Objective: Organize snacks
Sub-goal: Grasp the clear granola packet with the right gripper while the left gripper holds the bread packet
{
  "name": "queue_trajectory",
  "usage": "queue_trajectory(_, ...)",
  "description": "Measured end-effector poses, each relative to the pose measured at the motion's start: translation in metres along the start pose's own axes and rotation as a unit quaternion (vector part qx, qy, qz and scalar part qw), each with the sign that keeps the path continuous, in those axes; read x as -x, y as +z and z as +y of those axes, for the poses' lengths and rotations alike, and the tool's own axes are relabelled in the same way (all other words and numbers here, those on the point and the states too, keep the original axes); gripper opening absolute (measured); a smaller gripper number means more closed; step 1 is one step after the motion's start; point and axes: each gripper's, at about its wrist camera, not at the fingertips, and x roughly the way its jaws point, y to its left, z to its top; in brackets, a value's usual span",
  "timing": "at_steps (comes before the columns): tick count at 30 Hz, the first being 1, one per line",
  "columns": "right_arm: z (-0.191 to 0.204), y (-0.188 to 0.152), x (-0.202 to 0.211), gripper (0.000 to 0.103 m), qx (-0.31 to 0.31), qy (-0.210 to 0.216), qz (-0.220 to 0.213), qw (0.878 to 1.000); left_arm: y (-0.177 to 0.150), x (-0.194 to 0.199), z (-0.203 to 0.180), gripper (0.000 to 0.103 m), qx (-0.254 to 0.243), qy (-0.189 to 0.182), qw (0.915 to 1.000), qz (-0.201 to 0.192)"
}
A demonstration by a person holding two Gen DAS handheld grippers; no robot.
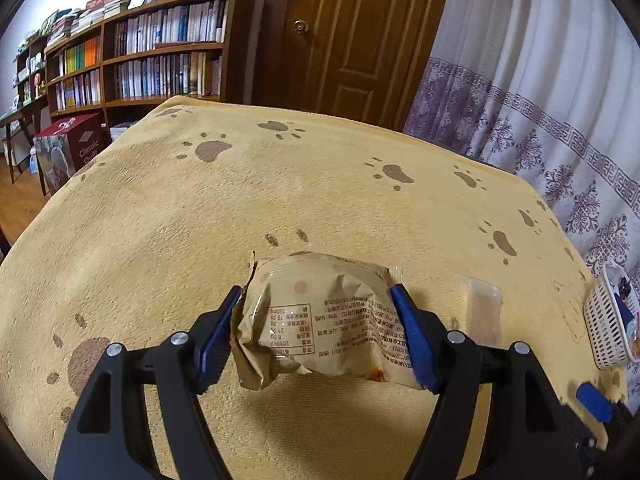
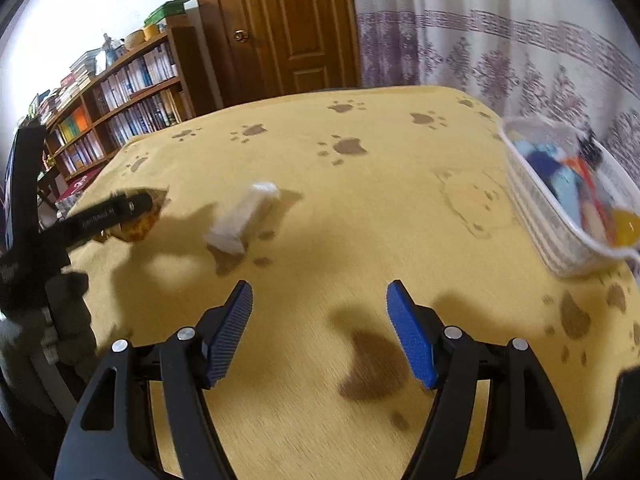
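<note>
My left gripper [image 1: 318, 300] is shut on a beige snack packet [image 1: 320, 320] with printed text, held just above the yellow paw-print cloth [image 1: 280, 184]. A clear-wrapped snack [image 1: 484, 308] lies on the cloth to its right. In the right wrist view, my right gripper [image 2: 319, 296] is open and empty above the cloth. The left gripper [image 2: 120, 210] with its packet [image 2: 140, 228] shows at the left there, and a white-wrapped snack [image 2: 244, 216] lies near the middle. A white basket [image 2: 560, 236] with several snacks sits at the right edge.
The basket also shows at the right edge of the left wrist view [image 1: 604, 328]. A wooden bookshelf [image 1: 160, 48], a brown door [image 1: 352, 32] and a patterned curtain [image 1: 540, 80] stand behind the table. The right view is motion-blurred.
</note>
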Motion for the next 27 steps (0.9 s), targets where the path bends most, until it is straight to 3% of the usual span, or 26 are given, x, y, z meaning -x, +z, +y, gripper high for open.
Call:
queue_trajectory(9, 0.033, 0.034, -0.046, 0.071, 0.020, 0.024, 0.027, 0.999, 0.002, -0.003, 0.011, 0.073, 0.021, 0.014, 0.9997, 0.005)
queue_trajectory(23, 0.057, 0.049, -0.099, 0.071, 0.044, 0.007, 0.049, 0.998, 0.002, -0.013, 0.026, 0.073, 0.058, 0.025, 0.9977, 0.024)
queue_trajectory(27, 0.064, 0.050, -0.104, 0.061, 0.060, 0.003, 0.051, 0.997, 0.003, -0.013, 0.027, 0.073, 0.061, 0.025, 0.9975, 0.024)
